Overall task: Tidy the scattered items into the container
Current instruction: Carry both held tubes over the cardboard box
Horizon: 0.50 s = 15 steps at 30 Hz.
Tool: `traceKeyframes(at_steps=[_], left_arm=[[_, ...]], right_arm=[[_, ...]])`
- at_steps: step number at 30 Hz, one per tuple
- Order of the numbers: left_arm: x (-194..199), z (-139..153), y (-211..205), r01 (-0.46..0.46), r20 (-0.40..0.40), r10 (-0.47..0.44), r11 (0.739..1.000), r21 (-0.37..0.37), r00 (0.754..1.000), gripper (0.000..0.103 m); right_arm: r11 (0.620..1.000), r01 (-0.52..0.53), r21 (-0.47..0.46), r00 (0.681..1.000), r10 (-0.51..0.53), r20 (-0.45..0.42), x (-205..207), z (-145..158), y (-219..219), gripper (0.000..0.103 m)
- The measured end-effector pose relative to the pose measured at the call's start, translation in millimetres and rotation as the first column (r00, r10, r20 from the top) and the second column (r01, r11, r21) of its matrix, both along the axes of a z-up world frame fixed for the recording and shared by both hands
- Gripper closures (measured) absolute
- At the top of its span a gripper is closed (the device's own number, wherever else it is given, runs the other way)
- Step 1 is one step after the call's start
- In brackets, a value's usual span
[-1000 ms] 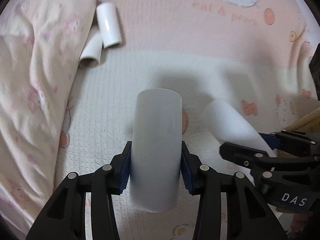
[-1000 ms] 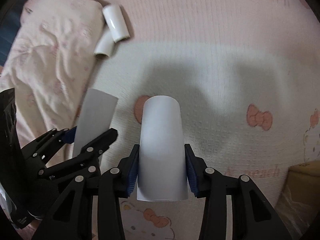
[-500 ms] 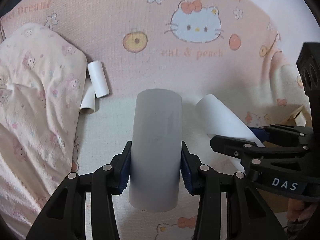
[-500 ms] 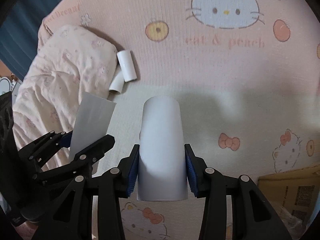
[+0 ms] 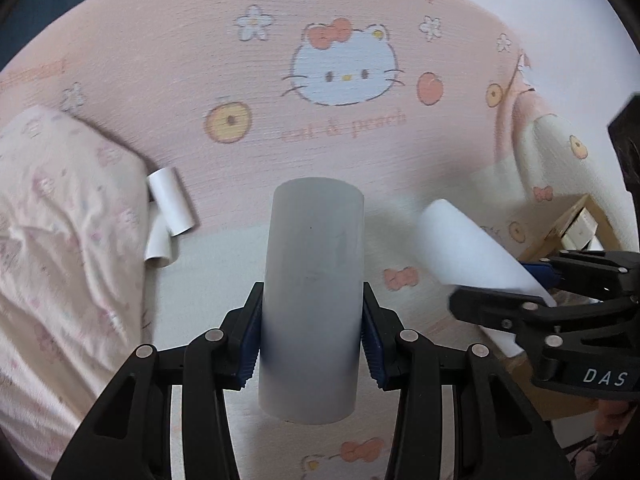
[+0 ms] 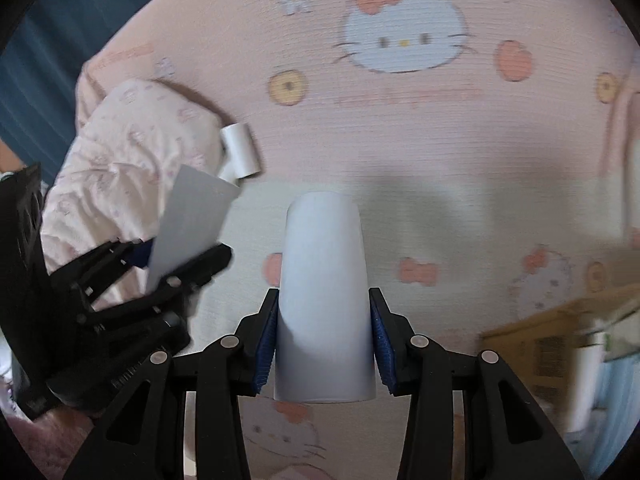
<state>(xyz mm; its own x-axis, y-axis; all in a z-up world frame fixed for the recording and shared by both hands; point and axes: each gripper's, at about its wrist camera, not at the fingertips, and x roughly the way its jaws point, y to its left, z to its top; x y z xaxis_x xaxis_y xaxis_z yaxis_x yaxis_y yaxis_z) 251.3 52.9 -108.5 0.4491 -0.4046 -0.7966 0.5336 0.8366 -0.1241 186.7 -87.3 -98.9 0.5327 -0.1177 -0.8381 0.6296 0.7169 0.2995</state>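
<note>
Pink bedsheet now sits farther below both raised, gripped tubes.

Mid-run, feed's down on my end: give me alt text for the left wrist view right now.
The left gripper is clamped on an upright white tube above a pink cartoon-cat bedsheet. At right, the right gripper holds a second white tube near a cardboard box. Two small white tubes lie by a pillow at left.

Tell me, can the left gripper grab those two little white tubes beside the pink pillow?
Probably not now: the left gripper is already clamped around a big white cardboard tube, and the two small white tubes lie far ahead.
</note>
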Motion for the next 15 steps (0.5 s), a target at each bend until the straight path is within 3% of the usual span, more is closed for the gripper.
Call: traceKeyframes(at_steps=[10,15], left_arm=[[-15,35,-77,0.163,0.054,-0.162,0.986,-0.03,0.985,0.056],[-25,40,-108,0.189,0.069,-0.188,0.982,-0.012,0.98,0.056]], right_arm=[[0.995,0.1,-0.009,0.993,-0.099,0.064,-77,36,-35,0.063],[0.989,0.147,-0.023,0.984,-0.144,0.1,-105,38,-43,0.063]])
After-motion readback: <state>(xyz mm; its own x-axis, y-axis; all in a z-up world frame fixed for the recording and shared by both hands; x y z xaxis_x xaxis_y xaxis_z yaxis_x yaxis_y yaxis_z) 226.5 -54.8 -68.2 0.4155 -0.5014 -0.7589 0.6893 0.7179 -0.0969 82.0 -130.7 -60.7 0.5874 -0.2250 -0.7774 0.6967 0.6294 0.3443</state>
